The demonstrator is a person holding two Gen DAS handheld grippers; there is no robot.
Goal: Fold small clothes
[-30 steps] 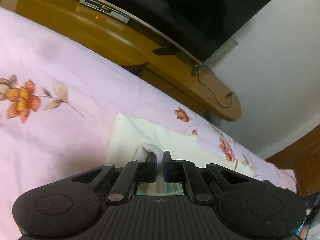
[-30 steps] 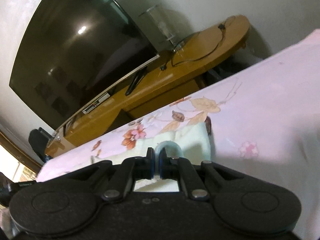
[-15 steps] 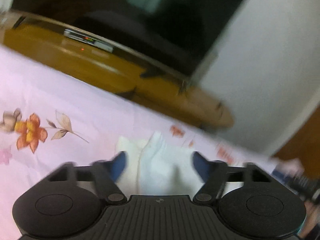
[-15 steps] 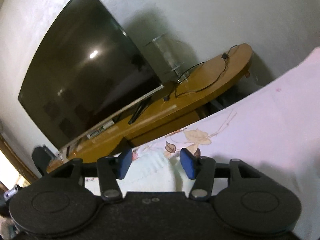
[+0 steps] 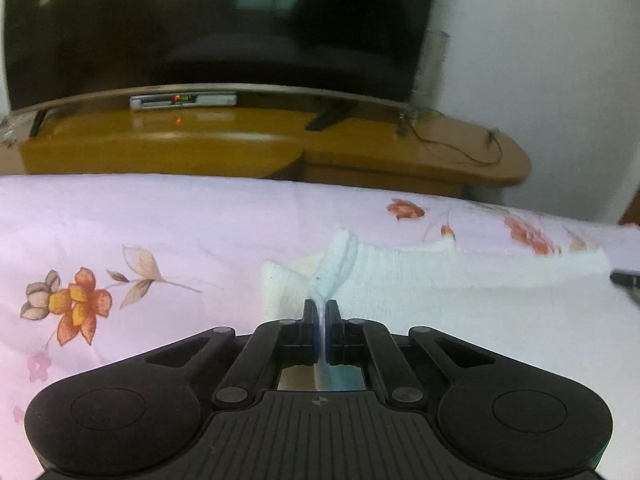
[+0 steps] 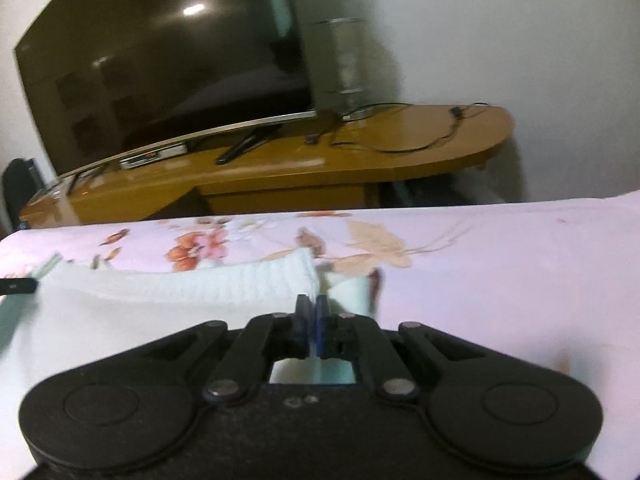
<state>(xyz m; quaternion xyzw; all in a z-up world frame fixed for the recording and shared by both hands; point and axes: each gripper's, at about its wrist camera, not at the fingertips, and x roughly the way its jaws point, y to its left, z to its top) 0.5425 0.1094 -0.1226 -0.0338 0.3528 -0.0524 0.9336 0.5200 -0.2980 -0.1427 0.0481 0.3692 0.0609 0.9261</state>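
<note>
A pale white-green knitted garment (image 5: 440, 276) lies on the pink flowered bed sheet (image 5: 140, 220). My left gripper (image 5: 320, 308) is shut on a pinch of its left edge, which rises in a fold between the pads. In the right wrist view the same garment (image 6: 200, 284) stretches to the left, and my right gripper (image 6: 312, 304) is shut on its right edge. The part of the cloth under both gripper bodies is hidden.
A wooden TV bench (image 5: 240, 148) with a dark television (image 5: 220, 20) and a set-top box (image 5: 184, 101) stands beyond the bed. Cables (image 6: 400, 144) lie on the bench's right end. The white wall (image 5: 540, 60) is at right.
Both grippers held the cloth a second ago, opened half a second ago, and are now shut on it again at new spots. Both views have levelled and turned toward the bench.
</note>
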